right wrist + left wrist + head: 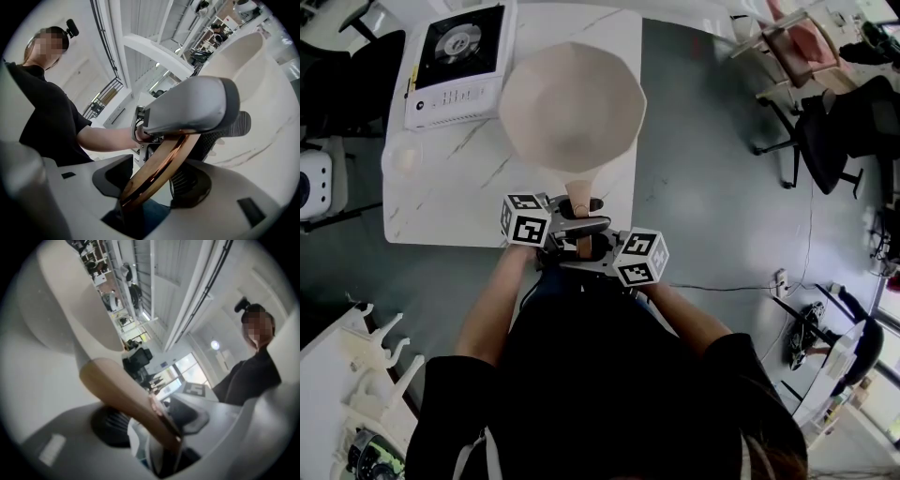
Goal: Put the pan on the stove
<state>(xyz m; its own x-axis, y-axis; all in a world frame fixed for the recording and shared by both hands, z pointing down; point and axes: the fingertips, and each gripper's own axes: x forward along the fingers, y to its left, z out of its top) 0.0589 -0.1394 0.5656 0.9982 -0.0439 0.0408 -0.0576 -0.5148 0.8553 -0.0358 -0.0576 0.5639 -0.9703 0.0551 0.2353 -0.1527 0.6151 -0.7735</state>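
A cream pan (572, 103) with faceted sides sits on the white marble table (441, 202), its tan handle (579, 192) pointing toward me. The stove (459, 61), white with a black top and round burner, stands at the table's far left corner, apart from the pan. My left gripper (574, 228) and right gripper (584, 249) meet from opposite sides at the handle's end. In the left gripper view the handle (122, 394) runs between the jaws below the pan bowl (65, 296). In the right gripper view the handle (159, 173) lies between the pads, with the left gripper's finger (192, 110) across it.
A small white dish (405, 159) lies on the table's left edge. Black office chairs (834, 141) stand to the right on the grey floor. There is a white appliance (314, 183) at far left and a white rack (366, 375) at lower left.
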